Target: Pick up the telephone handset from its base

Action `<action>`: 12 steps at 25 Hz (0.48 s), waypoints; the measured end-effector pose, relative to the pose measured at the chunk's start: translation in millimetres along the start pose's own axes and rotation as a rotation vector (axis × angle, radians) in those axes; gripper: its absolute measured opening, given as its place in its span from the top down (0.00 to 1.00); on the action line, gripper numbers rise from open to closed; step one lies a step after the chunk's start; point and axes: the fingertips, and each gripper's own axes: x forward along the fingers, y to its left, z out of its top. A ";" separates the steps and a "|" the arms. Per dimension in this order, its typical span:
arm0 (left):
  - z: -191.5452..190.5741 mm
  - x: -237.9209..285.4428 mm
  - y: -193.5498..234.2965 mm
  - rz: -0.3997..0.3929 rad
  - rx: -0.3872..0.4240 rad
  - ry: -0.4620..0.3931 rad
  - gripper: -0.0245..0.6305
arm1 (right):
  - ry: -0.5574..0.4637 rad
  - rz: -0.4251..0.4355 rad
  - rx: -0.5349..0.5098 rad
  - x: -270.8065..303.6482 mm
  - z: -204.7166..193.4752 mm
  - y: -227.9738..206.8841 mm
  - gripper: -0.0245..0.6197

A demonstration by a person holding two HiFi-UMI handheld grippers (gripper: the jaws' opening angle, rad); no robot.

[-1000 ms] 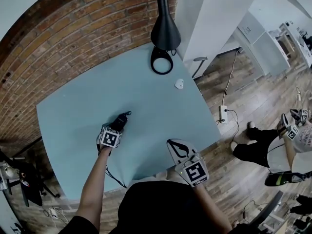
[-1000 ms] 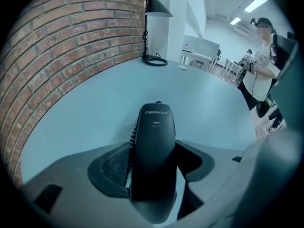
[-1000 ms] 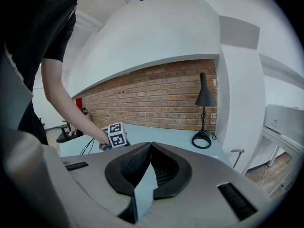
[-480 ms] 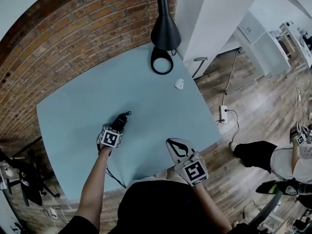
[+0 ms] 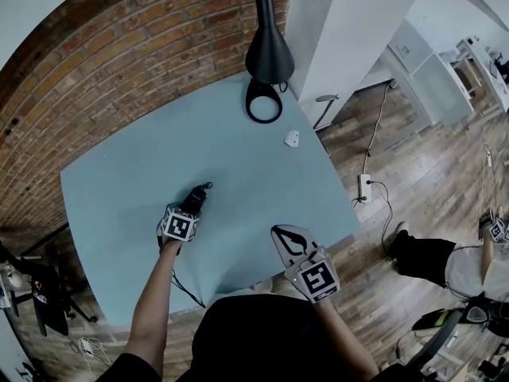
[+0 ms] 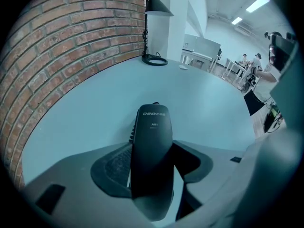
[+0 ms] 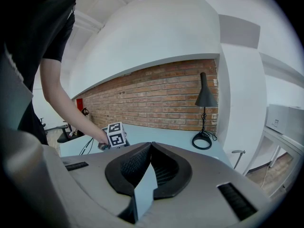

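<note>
Now, left gripper (image 6: pixel 151 172): pointing steeply down over the telephone handset (image 6: pixel 152 137), jaws just closing in, 1 on each long side; pads seem to press it.
Handset: lying on the blue table (image 5: pixel 238 157), long axis pointing away between the pads.
Right gripper (image 7: pixel 151 148): jaws together, empty, well apart from it.
Nearer hand: left.

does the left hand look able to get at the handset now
Probably yes: the left tongs stand astride the handset, their jaws have just been closing with it between them, and the right tongs hang back at the edge of the table.
</note>
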 end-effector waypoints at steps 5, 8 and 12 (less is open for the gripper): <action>2.1 -1.9 0.3 0.004 -0.010 -0.004 0.53 | -0.010 0.007 -0.003 0.1 1.0 -1.9 0.92; 2.2 -2.4 -0.8 0.005 -0.009 -0.004 0.53 | -0.013 0.011 -0.005 0.0 1.6 -2.5 0.92; 3.2 -5.6 -0.9 0.018 -0.007 -0.002 0.53 | -0.021 0.013 -0.007 -0.3 3.3 -4.5 0.92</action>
